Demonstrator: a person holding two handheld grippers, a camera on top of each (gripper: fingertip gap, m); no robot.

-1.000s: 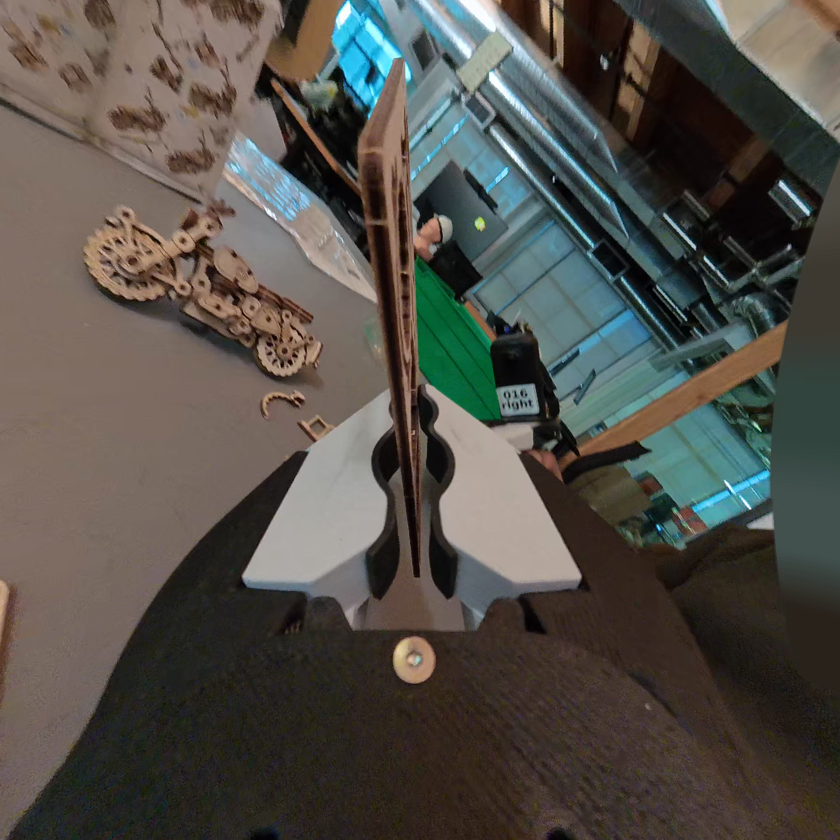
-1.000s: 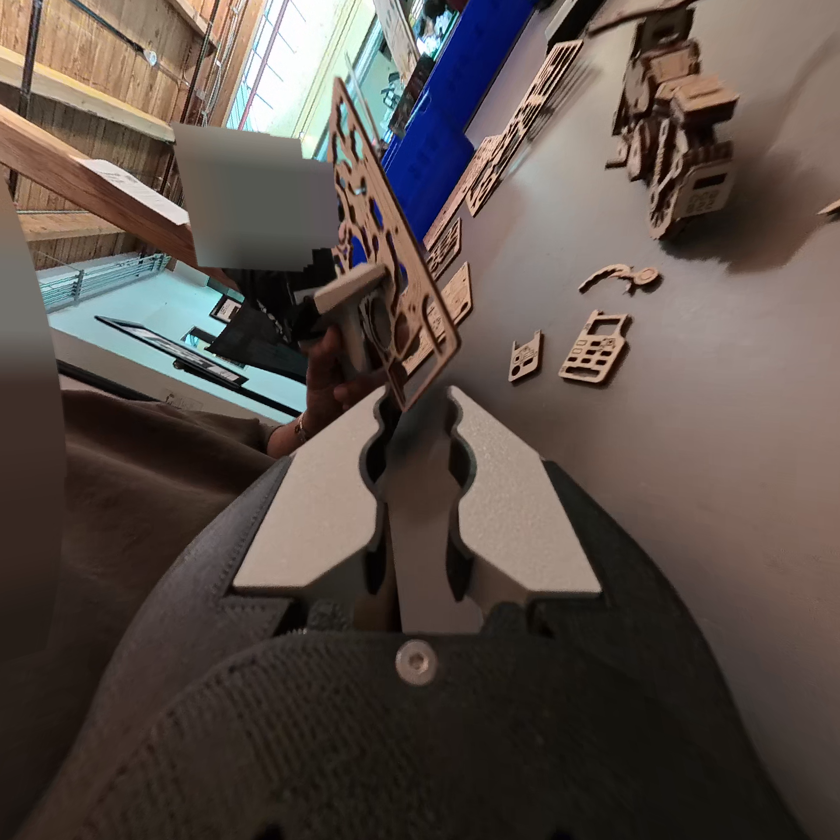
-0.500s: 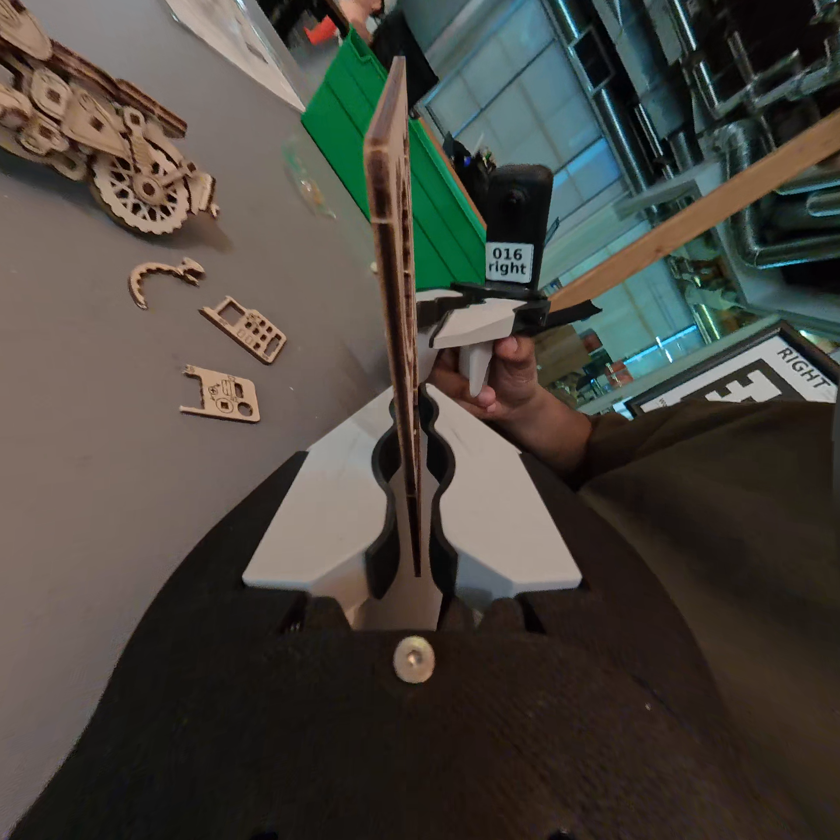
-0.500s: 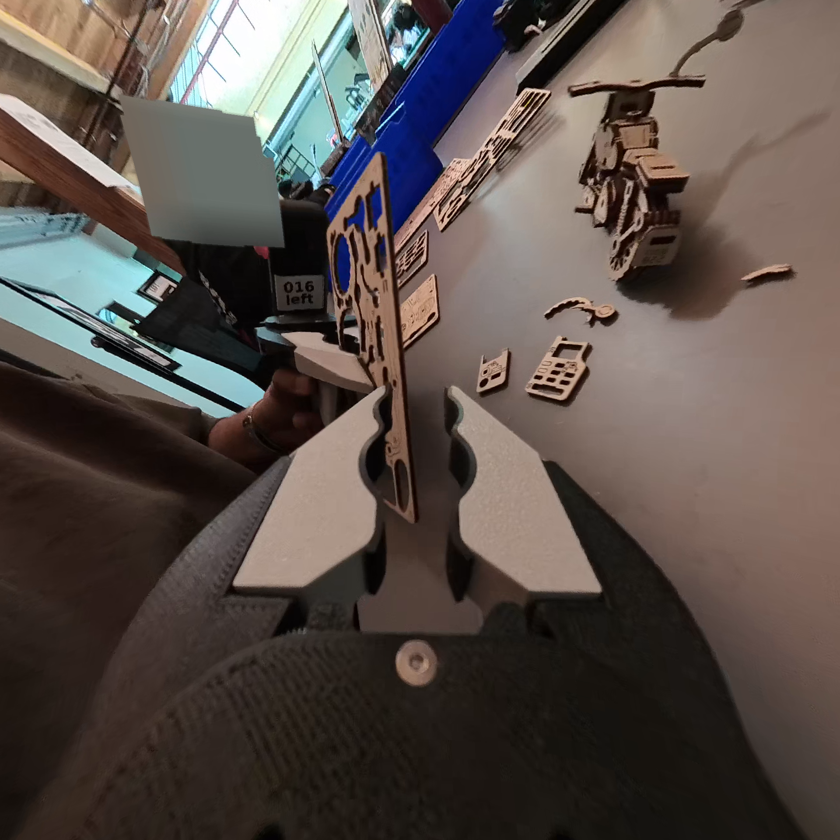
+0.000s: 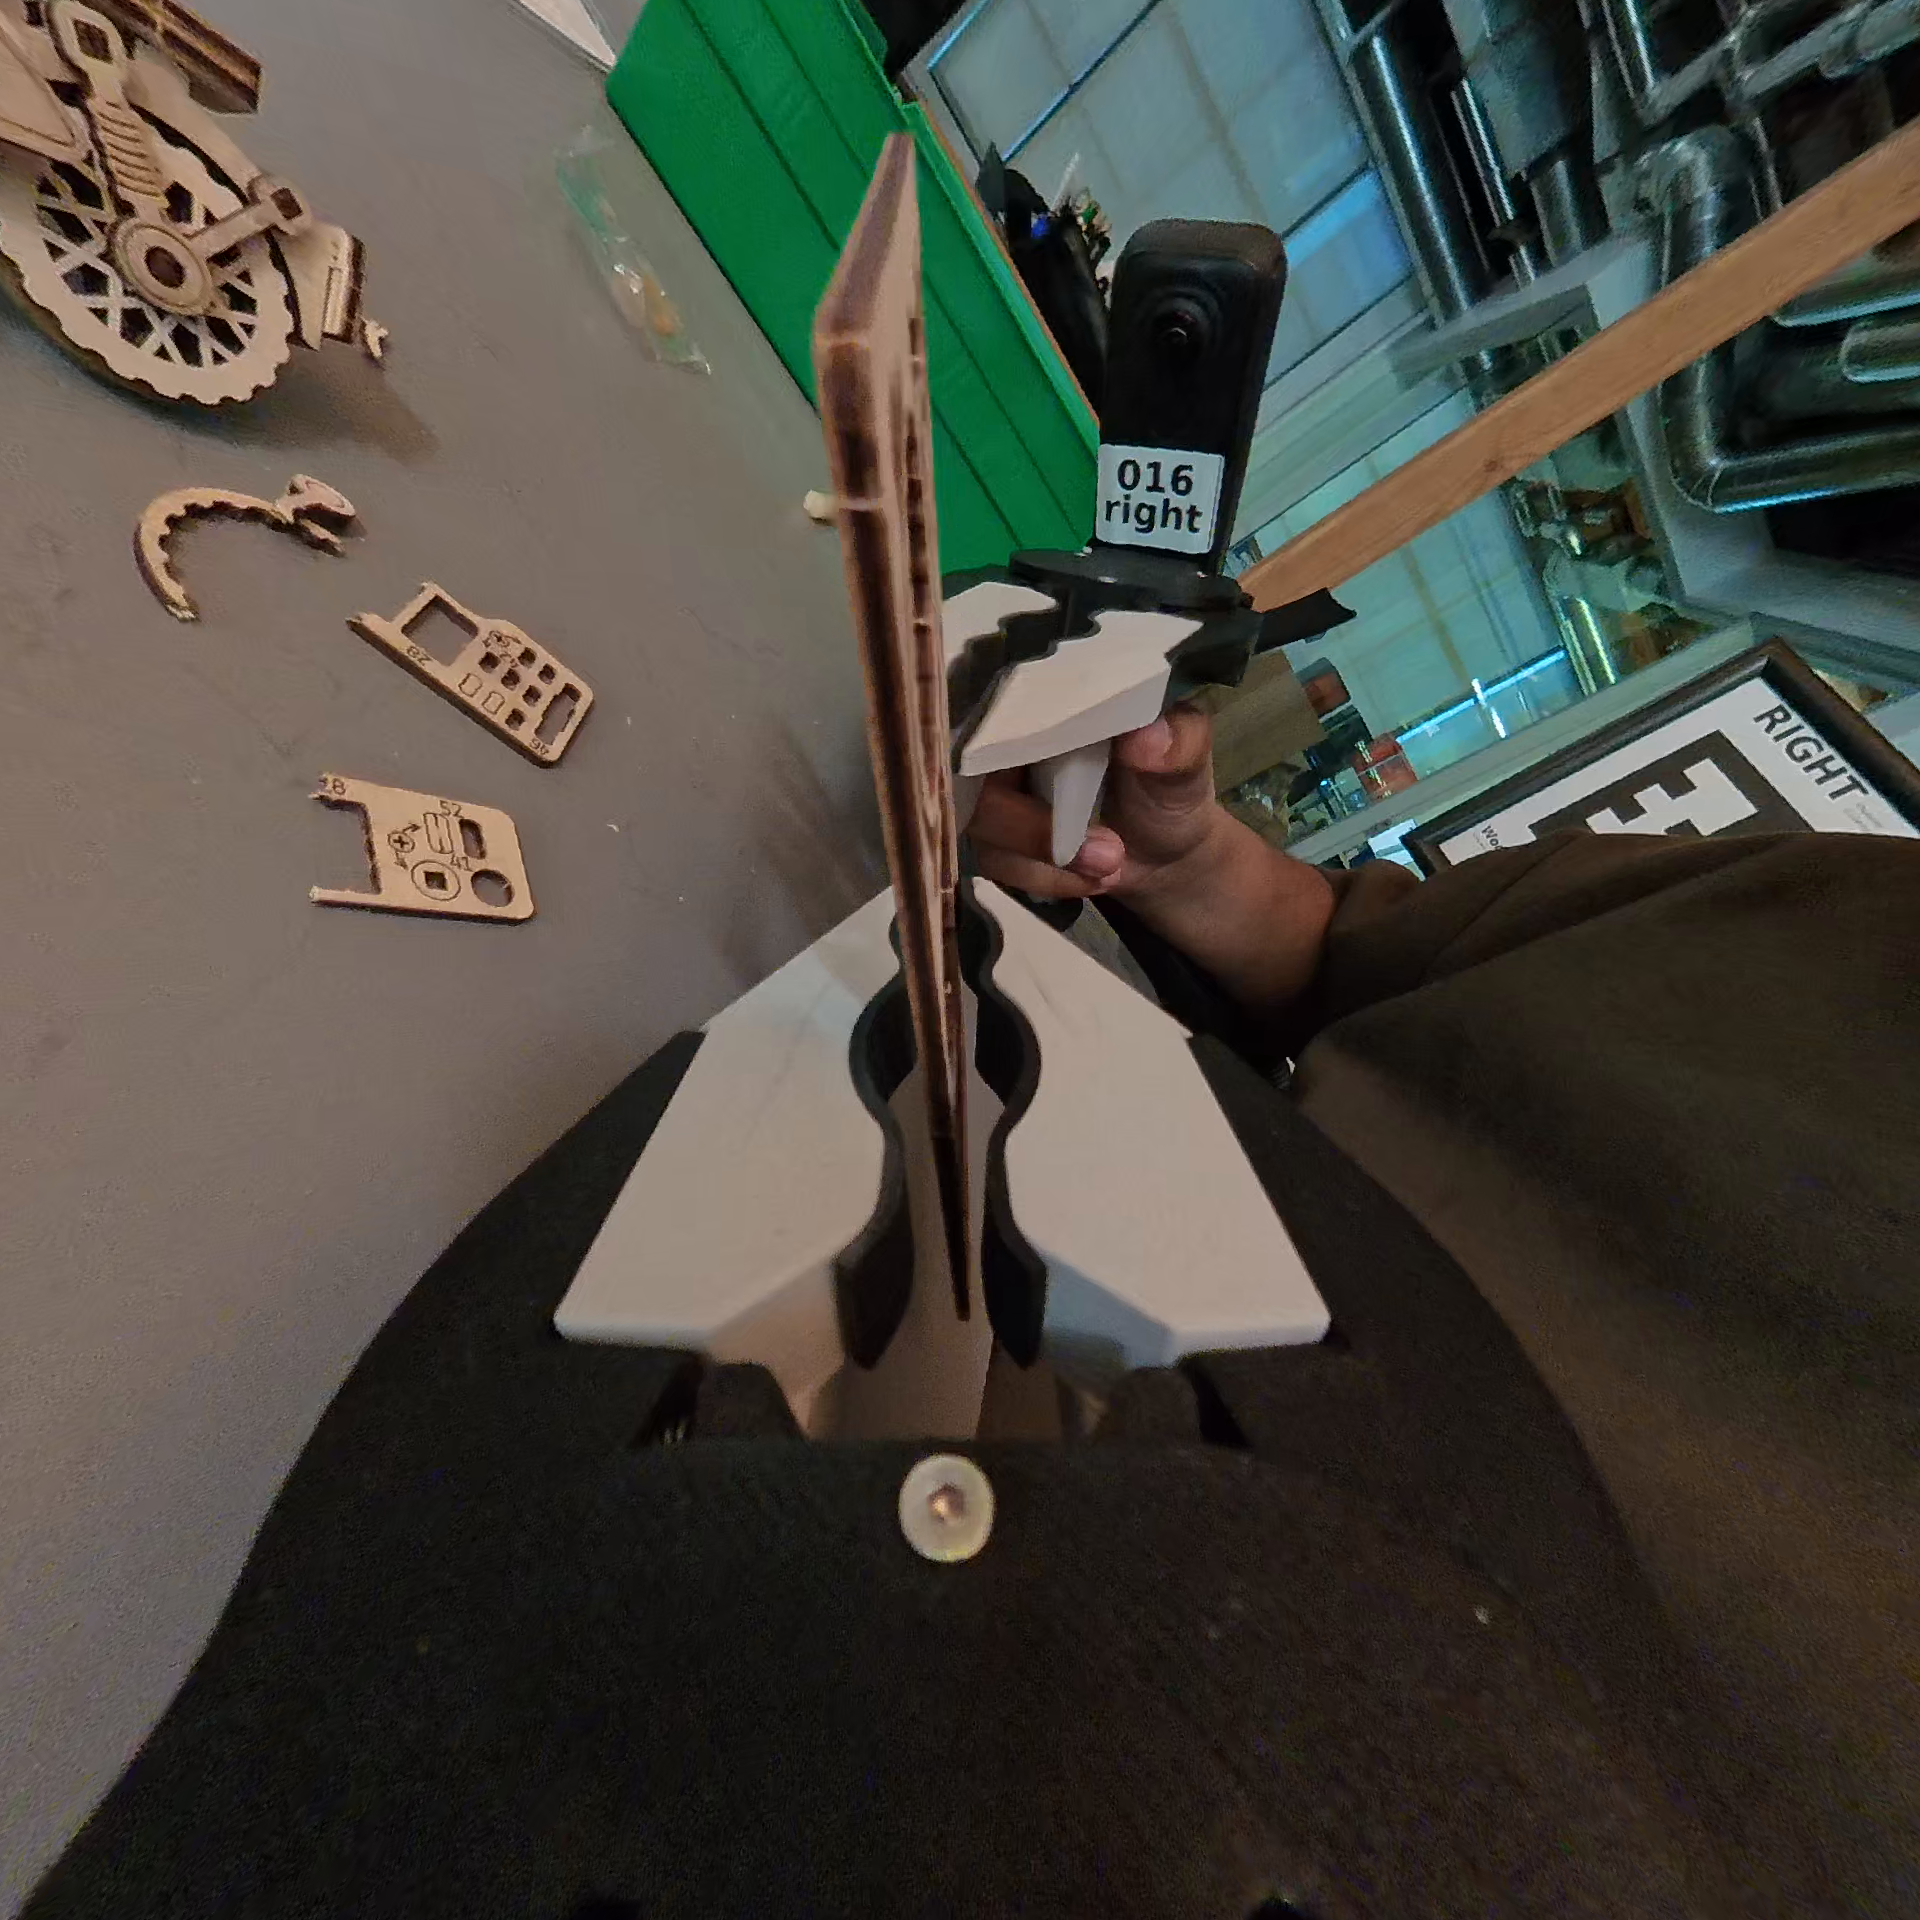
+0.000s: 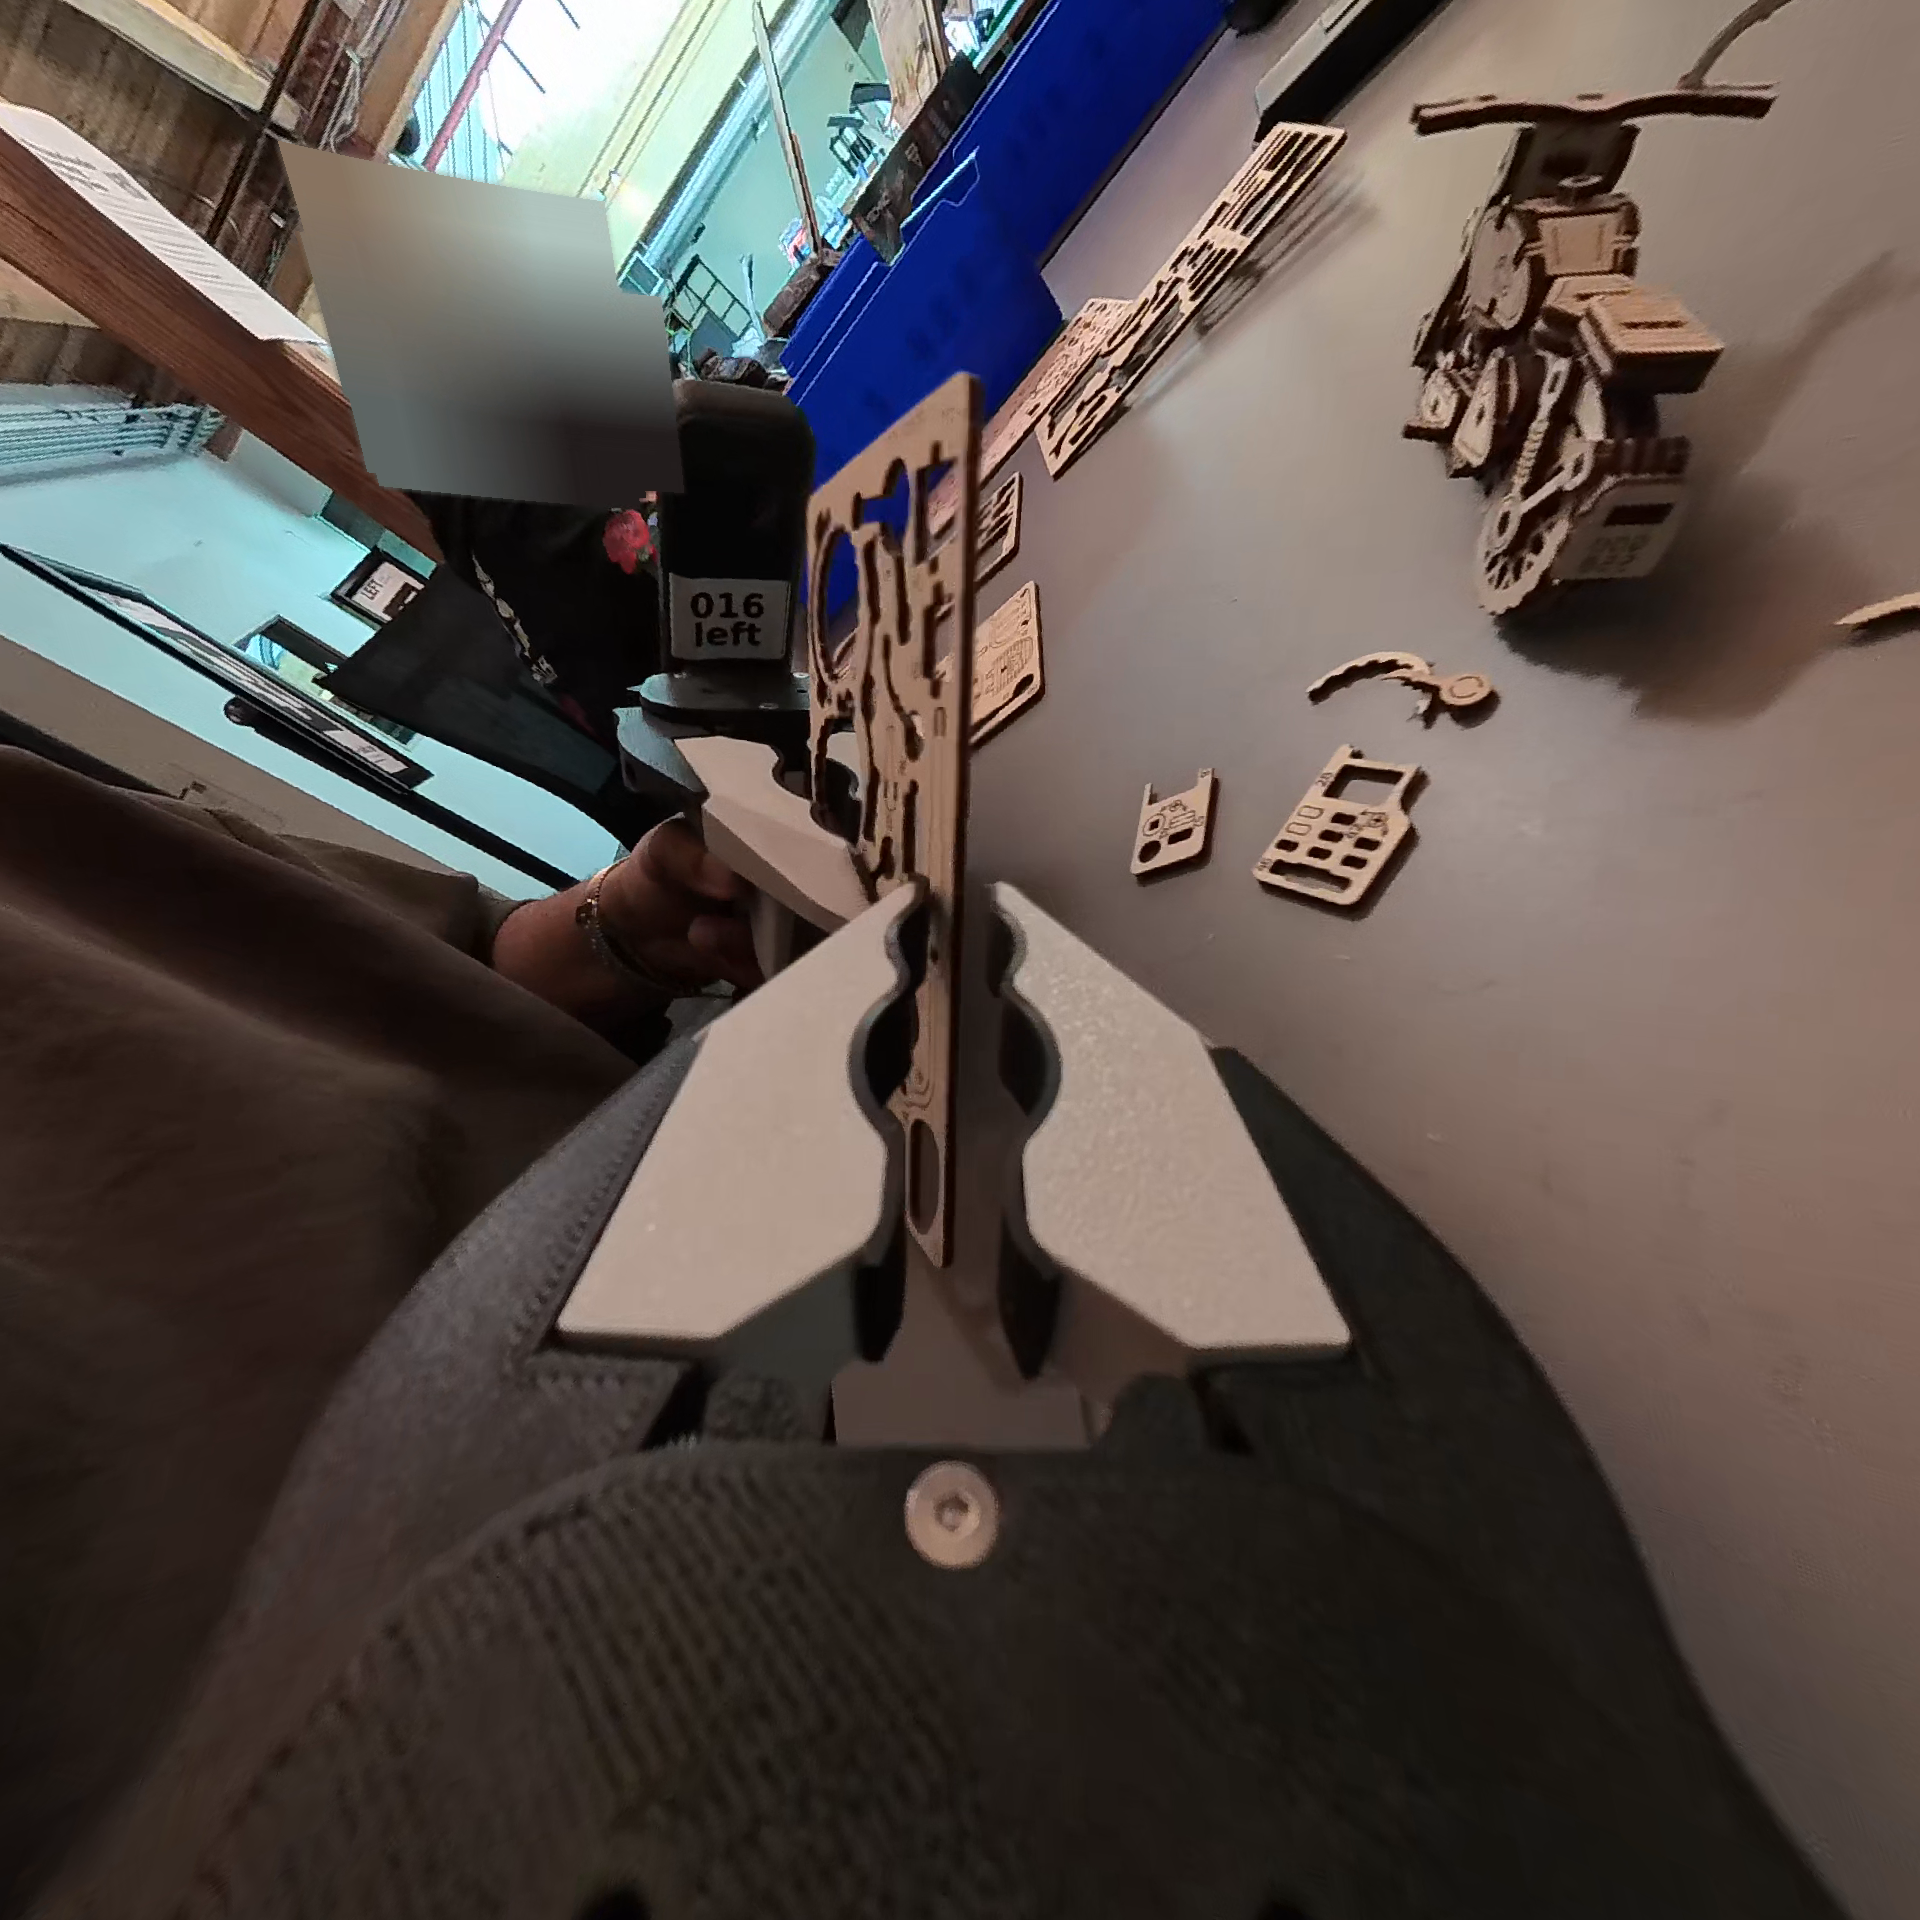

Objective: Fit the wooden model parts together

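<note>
On the grey table (image 5: 260, 1143) to the left lay a wooden motorcycle model (image 5: 135, 239), a hooked piece (image 5: 223, 525) and two small flat cut-out pieces (image 5: 473, 675), all loose and apart. The left gripper (image 5: 940, 935) pinched a wooden parts sheet (image 5: 883, 582) on edge, upright above the table. Its far end stood between the fingers (image 6: 1101, 1143) of the right gripper (image 6: 956, 914), spread open, not clamping the sheet.

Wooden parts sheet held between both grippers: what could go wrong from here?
1. The thin, heavily cut-out parts sheet may snap if the left gripper and right gripper twist against each other.
2. The right gripper looks open around the sheet, so the handover could slip.
</note>
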